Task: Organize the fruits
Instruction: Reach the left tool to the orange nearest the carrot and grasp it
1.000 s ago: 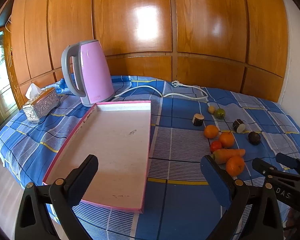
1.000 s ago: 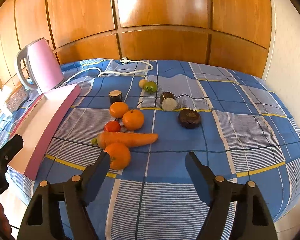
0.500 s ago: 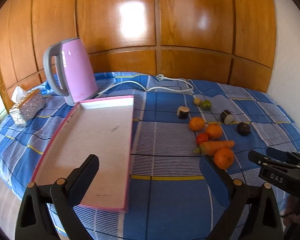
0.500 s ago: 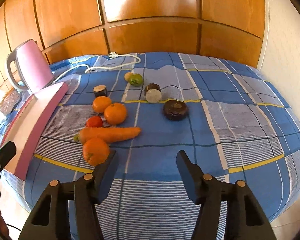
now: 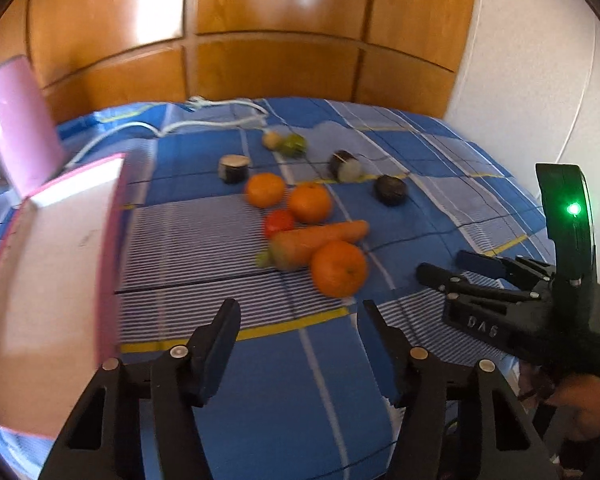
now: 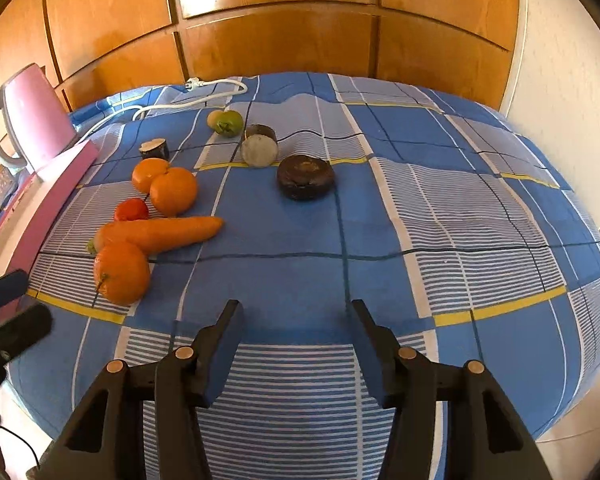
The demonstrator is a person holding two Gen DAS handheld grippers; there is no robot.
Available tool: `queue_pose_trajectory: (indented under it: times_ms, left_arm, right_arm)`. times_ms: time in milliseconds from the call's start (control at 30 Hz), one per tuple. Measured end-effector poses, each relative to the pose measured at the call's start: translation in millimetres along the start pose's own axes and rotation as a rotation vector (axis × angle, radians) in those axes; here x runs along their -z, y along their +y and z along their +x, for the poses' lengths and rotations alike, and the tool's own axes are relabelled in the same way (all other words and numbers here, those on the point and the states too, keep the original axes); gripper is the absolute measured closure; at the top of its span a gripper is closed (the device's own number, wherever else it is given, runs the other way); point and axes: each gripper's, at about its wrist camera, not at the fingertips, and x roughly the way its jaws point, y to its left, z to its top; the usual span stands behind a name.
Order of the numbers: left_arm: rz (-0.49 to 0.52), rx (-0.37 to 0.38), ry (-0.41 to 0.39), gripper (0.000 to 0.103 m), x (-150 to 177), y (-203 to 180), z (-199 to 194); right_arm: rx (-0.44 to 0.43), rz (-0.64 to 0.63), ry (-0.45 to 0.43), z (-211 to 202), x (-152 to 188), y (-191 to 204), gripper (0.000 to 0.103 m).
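Note:
A cluster of produce lies on the blue checked cloth: three oranges, the nearest one point(image 5: 339, 268) point(image 6: 121, 272) beside a carrot point(image 5: 316, 240) point(image 6: 160, 234), a small red tomato point(image 5: 279, 222) point(image 6: 131, 210), a green fruit point(image 6: 229, 122), a dark round fruit point(image 5: 390, 189) point(image 6: 305, 176) and two cut dark pieces point(image 6: 259, 145). A pink-rimmed white tray point(image 5: 112, 216) point(image 6: 48, 200) lies to the left. My left gripper point(image 5: 300, 334) is open and empty, just short of the nearest orange. My right gripper point(image 6: 296, 332) is open and empty over bare cloth; it also shows in the left wrist view point(image 5: 444, 266).
A pink kettle point(image 5: 16, 128) point(image 6: 32, 128) stands behind the tray, its white cord point(image 6: 188, 98) trailing across the cloth. A wooden panel wall runs along the back, a white wall on the right. The table's right edge drops off near the right gripper.
My left gripper has swung right, from over the tray toward the fruit cluster, and its jaws have narrowed. My right gripper has shifted slightly right and forward.

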Motion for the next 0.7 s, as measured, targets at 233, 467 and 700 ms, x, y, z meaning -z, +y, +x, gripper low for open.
queue_pose_trajectory:
  times_ms: [233, 467, 700]
  left_arm:
    - [-0.034, 0.06, 0.05, 0.045, -14, -12, 31]
    - [-0.05, 0.062, 0.069, 0.05, -21, -17, 53]
    - [-0.09, 0.07, 0.056, 0.065, -16, -9, 58]
  right_arm:
    - [-0.031, -0.036, -0.022, 0, 6, -1, 0.039]
    - [-0.044, -0.05, -0.063, -1, 11, -1, 0.039]
    - [-0.045, -0.061, -0.073, -1, 11, -1, 0.039]
